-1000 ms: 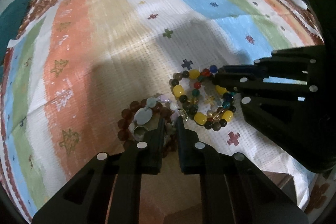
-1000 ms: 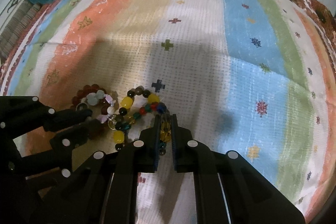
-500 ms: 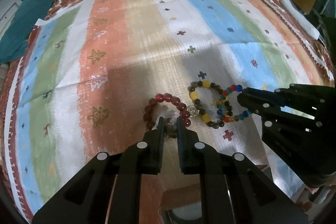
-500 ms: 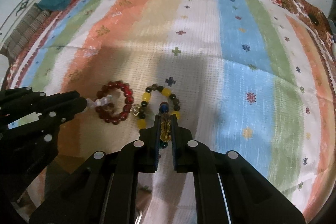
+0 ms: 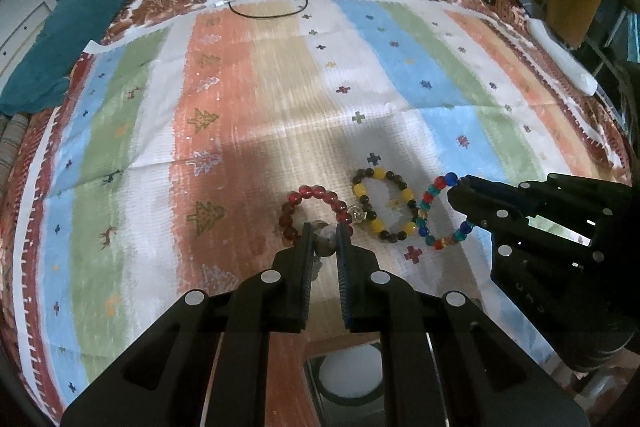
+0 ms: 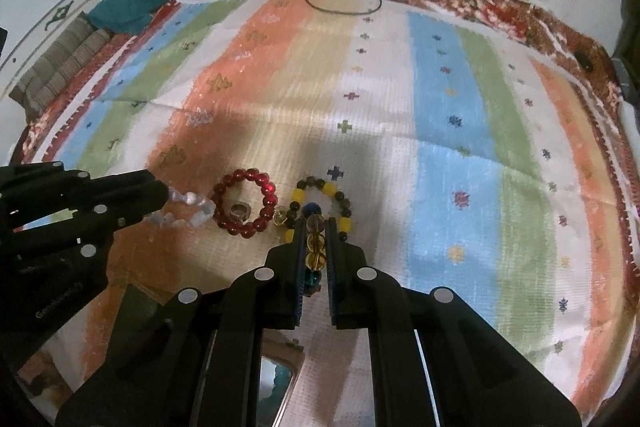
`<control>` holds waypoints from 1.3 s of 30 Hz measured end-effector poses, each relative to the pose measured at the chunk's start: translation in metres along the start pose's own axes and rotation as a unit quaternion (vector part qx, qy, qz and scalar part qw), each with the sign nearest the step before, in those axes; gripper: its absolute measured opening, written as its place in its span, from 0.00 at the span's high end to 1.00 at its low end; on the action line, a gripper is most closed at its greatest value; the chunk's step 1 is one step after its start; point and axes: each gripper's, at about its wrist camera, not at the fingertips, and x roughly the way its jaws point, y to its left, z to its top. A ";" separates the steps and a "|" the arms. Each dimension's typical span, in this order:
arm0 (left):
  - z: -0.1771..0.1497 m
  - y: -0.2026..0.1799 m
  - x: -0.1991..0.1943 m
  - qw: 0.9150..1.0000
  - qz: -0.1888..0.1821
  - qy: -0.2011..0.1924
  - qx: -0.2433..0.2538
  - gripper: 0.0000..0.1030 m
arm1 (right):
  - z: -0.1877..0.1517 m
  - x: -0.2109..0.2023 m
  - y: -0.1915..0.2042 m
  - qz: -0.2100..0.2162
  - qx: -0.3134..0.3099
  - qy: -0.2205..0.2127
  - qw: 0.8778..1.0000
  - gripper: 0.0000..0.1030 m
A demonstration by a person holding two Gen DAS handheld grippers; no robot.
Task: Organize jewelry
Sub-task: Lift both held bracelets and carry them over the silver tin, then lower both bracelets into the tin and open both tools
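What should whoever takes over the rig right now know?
Left tool: shut on the pale chip bracelet.
Right tool: shut on the multicoloured bead bracelet.
On the striped cloth: the red bead bracelet with a ring inside its loop, and beside it the yellow-and-dark bracelet.
Done: all four bracelets are spread in a row, none piled.
Left: probably to lay the two held bracelets down apart from the others. No box or tray shows clearly.

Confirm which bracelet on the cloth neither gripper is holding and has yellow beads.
The yellow-and-dark bead bracelet, lying between the all-red bead bracelet and the multicolour one in the right gripper.
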 end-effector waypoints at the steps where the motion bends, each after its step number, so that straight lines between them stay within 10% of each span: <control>1: -0.001 -0.001 -0.003 1.000 -0.001 -0.002 0.000 0.90 | -0.001 -0.004 0.000 0.001 0.003 -0.004 1.000 0.90; 39: -0.069 -0.024 -0.095 0.995 -0.029 -0.089 -0.019 0.90 | -0.063 -0.090 0.027 0.021 0.001 -0.077 0.997 0.90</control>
